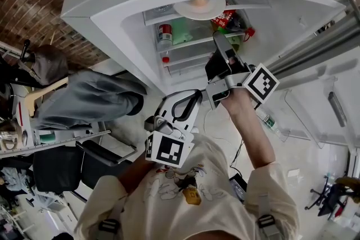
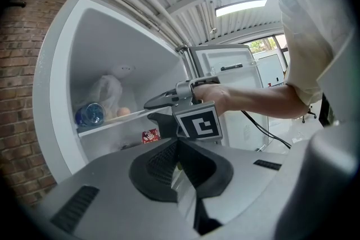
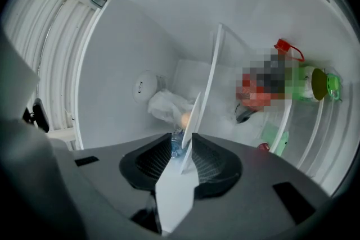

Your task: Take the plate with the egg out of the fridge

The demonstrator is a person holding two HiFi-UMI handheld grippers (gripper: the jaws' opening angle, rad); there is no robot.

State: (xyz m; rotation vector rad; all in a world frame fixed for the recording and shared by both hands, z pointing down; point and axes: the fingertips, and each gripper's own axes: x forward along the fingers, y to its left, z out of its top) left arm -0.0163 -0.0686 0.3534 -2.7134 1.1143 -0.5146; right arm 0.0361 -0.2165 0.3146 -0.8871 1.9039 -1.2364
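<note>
A white plate with an egg on it sits on the top shelf of the open fridge. My right gripper reaches into the fridge just below and in front of it. In the right gripper view the plate is seen edge-on, its rim squeezed between the pads of my right gripper, and the egg shows just past them. My left gripper hangs back near my chest, shut and empty. Its own view shows the left gripper pointing at the right gripper and the egg.
On the top shelf behind the plate lie a crumpled plastic bag and a blue bottle. A red can and a red packet are on lower shelves. The open door stands to the right, and a chair with grey clothes to the left.
</note>
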